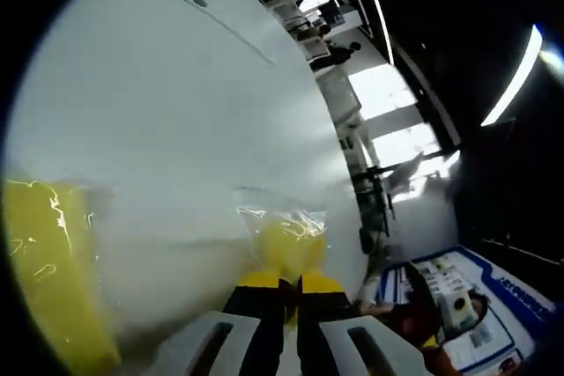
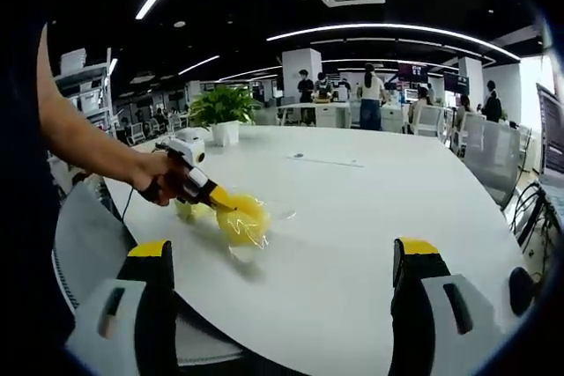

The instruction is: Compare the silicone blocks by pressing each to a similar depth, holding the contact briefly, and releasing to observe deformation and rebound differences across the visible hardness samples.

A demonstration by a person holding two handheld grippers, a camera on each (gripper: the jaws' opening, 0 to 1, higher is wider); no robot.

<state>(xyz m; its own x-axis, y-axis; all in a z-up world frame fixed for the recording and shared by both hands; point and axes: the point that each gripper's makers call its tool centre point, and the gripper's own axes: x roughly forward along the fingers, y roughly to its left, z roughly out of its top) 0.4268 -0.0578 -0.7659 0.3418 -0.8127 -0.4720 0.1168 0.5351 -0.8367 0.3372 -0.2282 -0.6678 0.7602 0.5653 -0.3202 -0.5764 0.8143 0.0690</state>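
A yellow silicone block in a clear plastic bag (image 1: 284,237) sits right at the tips of my left gripper (image 1: 288,286), whose yellow-tipped jaws are shut on its near edge. In the right gripper view, a person's hand holds that left gripper (image 2: 216,197). The bagged block (image 2: 243,222) hangs a little above the white table (image 2: 352,217) and casts a shadow below. A second yellow block (image 1: 44,270) lies at the left, and is seen pale behind the hand as block (image 2: 185,210). My right gripper (image 2: 284,253) is wide open, with nothing between its jaws.
A potted plant (image 2: 220,110) stands at the table's far left edge. A small round grommet (image 2: 298,156) is set in the tabletop. Grey chairs (image 2: 489,160) line the right side, and several people stand at desks far behind.
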